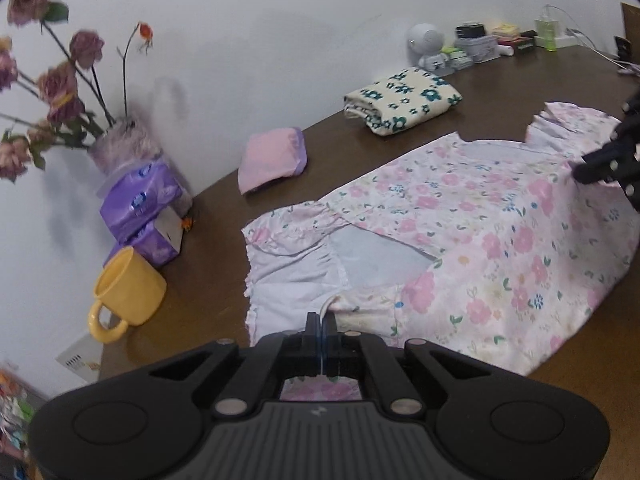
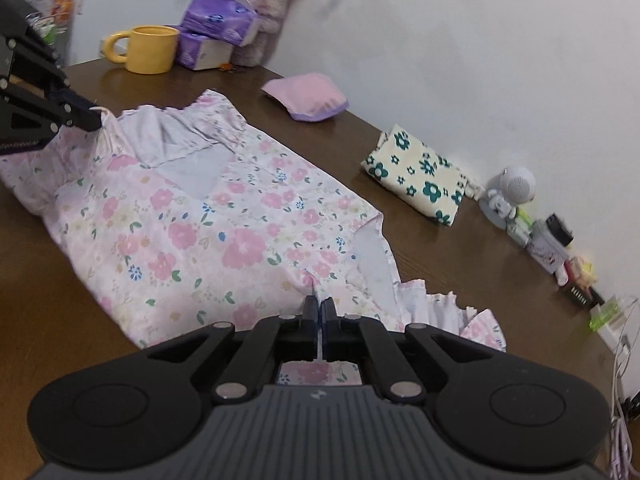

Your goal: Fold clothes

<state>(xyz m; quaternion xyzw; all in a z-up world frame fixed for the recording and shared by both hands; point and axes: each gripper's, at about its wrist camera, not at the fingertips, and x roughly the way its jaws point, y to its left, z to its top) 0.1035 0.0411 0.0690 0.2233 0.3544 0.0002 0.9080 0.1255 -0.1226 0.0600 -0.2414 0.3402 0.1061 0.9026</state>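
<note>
A pink floral garment (image 1: pixel 460 232) (image 2: pixel 208 232) with ruffled white edges lies across the brown table (image 1: pixel 208 248), its near side lifted and partly doubled over. My left gripper (image 1: pixel 321 320) is shut on the garment's near edge at one end. My right gripper (image 2: pixel 319 305) is shut on the near edge at the other end. Each gripper also shows in the other's view, pinching cloth: the right gripper (image 1: pixel 580 170) at the right rim, the left gripper (image 2: pixel 94 118) at the upper left. Cloth hangs under both grippers.
Along the wall stand a yellow mug (image 1: pixel 128 284) (image 2: pixel 150 50), purple tissue packs (image 1: pixel 138 204) (image 2: pixel 218 20), a vase of dried roses (image 1: pixel 120 148), a folded pink cloth (image 1: pixel 272 160) (image 2: pixel 308 96), a folded cream cloth with green flowers (image 1: pixel 400 100) (image 2: pixel 420 174), a small white figure (image 2: pixel 510 192) and desk clutter (image 1: pixel 480 46).
</note>
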